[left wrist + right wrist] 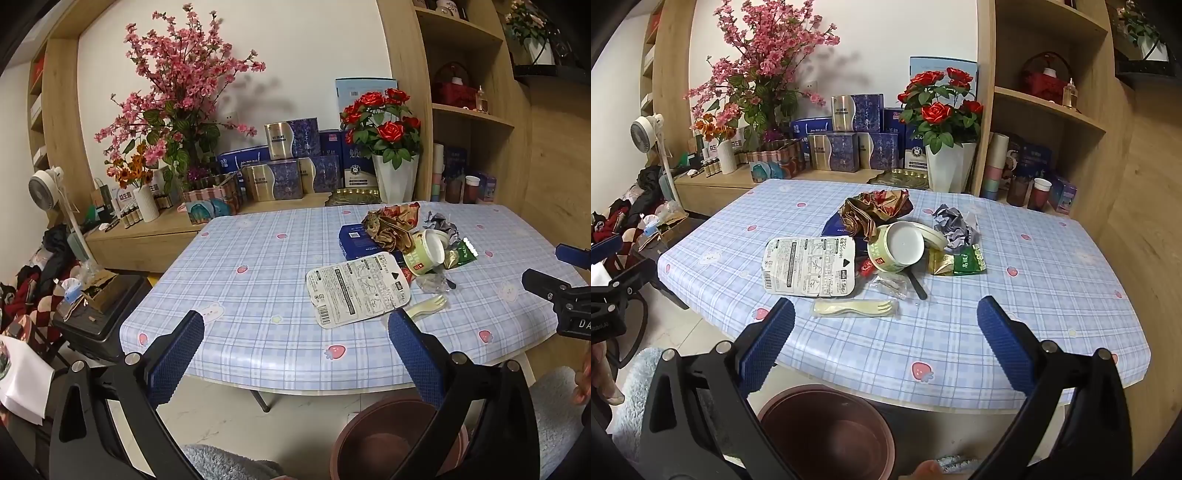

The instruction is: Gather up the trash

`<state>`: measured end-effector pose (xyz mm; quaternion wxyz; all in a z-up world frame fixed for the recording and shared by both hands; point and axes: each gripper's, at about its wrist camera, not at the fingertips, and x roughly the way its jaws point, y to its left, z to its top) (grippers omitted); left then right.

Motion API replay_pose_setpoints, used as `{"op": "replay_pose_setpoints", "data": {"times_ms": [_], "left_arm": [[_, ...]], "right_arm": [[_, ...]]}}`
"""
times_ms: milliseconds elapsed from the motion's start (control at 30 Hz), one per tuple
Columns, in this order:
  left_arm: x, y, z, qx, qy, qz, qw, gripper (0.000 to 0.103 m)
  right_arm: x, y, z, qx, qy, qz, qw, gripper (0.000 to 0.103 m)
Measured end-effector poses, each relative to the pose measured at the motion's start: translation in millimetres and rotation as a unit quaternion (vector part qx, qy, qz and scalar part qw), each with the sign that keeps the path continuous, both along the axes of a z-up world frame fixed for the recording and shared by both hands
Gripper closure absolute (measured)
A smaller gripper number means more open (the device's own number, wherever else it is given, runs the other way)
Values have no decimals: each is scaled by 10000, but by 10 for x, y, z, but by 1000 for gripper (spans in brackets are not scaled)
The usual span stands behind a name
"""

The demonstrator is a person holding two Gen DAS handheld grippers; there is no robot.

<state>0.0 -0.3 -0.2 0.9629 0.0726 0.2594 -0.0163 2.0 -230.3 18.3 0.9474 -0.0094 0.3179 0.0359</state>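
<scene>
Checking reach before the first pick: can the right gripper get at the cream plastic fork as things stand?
Probably yes. The right gripper is open and empty, and the fork lies flat at the pile's near edge, with nothing between them.

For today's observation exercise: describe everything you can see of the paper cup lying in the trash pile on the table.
The cup looks like paper, pale green outside with printed lettering and a small red label, plain white inside. It lies tipped on its side on the table, its open mouth facing the cameras, apparently empty. A white lid leans against its rim. Crumpled brown wrapping sits behind it, a green packet at its right, and a black utensil handle pokes out from under it. No gripper touches it.
</scene>
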Motion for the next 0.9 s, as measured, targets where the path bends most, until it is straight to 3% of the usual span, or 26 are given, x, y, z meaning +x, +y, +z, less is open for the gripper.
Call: {"op": "replay_pose_setpoints", "data": {"times_ms": [900], "left_arm": [[-8, 10, -76, 12, 43, 0, 10000, 5]], "right_arm": [[-2, -5, -14, -8, 21, -58, 10000, 6]]}}
